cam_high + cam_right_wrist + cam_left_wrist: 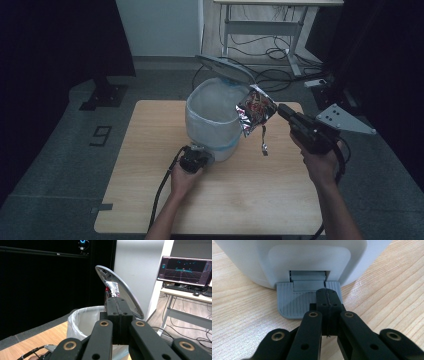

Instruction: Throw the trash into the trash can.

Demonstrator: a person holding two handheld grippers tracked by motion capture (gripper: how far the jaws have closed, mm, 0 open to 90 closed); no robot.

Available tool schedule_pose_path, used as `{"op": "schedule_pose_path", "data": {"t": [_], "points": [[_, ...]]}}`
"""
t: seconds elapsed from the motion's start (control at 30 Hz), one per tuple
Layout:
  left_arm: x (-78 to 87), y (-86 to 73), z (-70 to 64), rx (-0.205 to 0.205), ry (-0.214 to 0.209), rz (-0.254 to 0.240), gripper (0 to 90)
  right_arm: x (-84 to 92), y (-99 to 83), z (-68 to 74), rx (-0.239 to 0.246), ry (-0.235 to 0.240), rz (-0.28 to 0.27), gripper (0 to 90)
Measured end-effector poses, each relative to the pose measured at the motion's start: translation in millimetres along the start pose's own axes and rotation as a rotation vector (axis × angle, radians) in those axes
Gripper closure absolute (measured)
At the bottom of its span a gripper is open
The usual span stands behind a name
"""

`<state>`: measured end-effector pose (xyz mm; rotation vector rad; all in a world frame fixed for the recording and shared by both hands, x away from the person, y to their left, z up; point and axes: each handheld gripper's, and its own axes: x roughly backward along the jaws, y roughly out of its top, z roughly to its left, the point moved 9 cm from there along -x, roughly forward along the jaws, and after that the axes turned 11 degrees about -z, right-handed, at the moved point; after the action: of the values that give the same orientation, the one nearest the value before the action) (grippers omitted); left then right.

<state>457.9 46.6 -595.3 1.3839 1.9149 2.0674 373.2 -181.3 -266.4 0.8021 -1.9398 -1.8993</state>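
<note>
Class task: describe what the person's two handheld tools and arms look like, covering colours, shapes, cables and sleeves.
Both tools, left and right, are black, with two jaws on linkage arms with brass-coloured pivots. The right carries a grey three-cornered plate. A black cable trails from the left. Forearms are bare, no sleeves visible.

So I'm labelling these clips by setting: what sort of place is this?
Probably a lab or office set up for recording, not a home: a small light wooden table stands on grey carpet, a computer monitor showing a grid graphic sits on a desk, and loose black cables trail under a white-framed desk.
</note>
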Motion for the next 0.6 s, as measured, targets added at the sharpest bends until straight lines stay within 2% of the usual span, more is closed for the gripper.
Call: {"op": "schedule_pose_path", "data": {"t": [0.6], "points": [[0.3, -0.2, 0.7, -0.001, -0.005, 0.001, 90.0, -20.5, -1.3, 5.3, -0.006, 0.012, 0.002, 90.0]]}}
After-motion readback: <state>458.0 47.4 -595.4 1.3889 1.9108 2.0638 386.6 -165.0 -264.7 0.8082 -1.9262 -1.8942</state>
